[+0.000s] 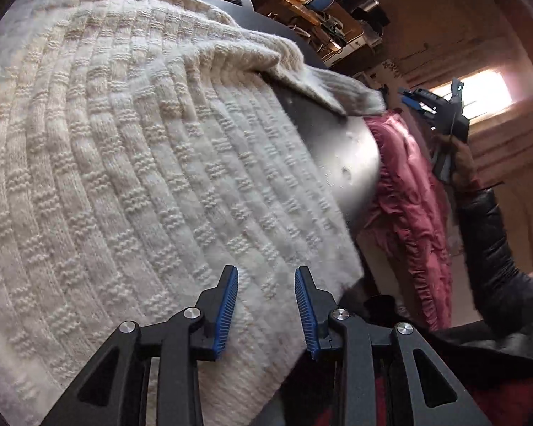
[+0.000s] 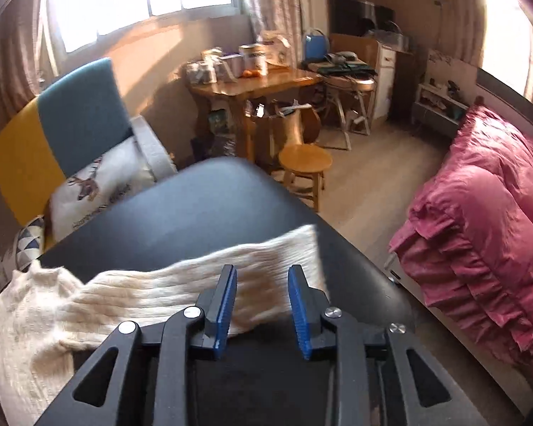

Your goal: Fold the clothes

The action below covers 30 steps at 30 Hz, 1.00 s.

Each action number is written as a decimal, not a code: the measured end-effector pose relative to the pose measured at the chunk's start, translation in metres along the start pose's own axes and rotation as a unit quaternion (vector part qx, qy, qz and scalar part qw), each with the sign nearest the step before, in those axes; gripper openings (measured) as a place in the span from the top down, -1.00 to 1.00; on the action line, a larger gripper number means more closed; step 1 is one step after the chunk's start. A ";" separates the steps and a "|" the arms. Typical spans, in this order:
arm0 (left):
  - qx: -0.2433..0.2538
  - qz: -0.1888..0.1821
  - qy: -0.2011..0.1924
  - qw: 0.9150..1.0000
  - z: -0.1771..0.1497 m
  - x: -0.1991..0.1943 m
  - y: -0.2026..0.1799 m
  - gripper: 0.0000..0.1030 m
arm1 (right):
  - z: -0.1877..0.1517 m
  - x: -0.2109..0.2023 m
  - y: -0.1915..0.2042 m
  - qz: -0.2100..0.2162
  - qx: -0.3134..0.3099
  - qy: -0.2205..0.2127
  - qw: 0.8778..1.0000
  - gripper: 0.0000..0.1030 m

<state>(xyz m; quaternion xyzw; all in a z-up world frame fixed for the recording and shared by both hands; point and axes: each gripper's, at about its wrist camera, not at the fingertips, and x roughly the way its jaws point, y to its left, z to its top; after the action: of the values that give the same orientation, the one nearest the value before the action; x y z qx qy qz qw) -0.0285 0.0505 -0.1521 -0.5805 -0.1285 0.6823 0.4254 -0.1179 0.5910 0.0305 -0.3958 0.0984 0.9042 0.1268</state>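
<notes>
Right now your cream knit sweater [image 1: 131, 163] lies spread over the dark desk [image 1: 334, 149], its body filling most of the left wrist view and one sleeve [image 2: 209, 277] stretched out across the desk toward the right-hand edge. By my reading you are between folds: the garment is laid out, and the sleeve is not yet brought in over the body. Your left gripper [image 1: 265, 307] hovers above the sweater's near edge, fingers [image 1: 227, 305] parted wide and holding nothing. Your right gripper [image 2: 262, 307] hangs just above the sleeve, equally open and empty. Next, probably lower the right fingers onto the sleeve's cuff end [image 2: 302, 248], pinch the full knit thickness, and carry it across.
</notes>
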 end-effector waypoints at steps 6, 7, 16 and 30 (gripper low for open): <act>0.009 -0.021 -0.034 0.999 0.045 0.007 -0.022 0.35 | -0.049 0.018 0.107 0.148 -0.128 0.058 0.979 0.39; 0.012 -0.021 -0.028 0.999 0.050 0.016 -0.026 0.34 | -0.057 0.028 0.127 0.166 -0.142 0.075 0.973 0.39; 0.097 0.035 0.014 0.995 0.095 0.045 -0.041 0.33 | -0.070 0.110 0.211 0.165 -0.175 0.141 0.960 0.39; 0.000 0.079 0.058 0.995 0.342 0.089 0.029 0.16 | -0.061 0.135 0.161 0.104 -0.200 0.142 0.964 0.39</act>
<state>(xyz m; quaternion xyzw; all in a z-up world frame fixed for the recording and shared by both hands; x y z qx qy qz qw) -0.3458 0.2064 -0.1319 -0.6275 -0.0576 0.6788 0.3769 -0.2138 0.4419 -0.0982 -0.5247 -0.0265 0.8484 -0.0650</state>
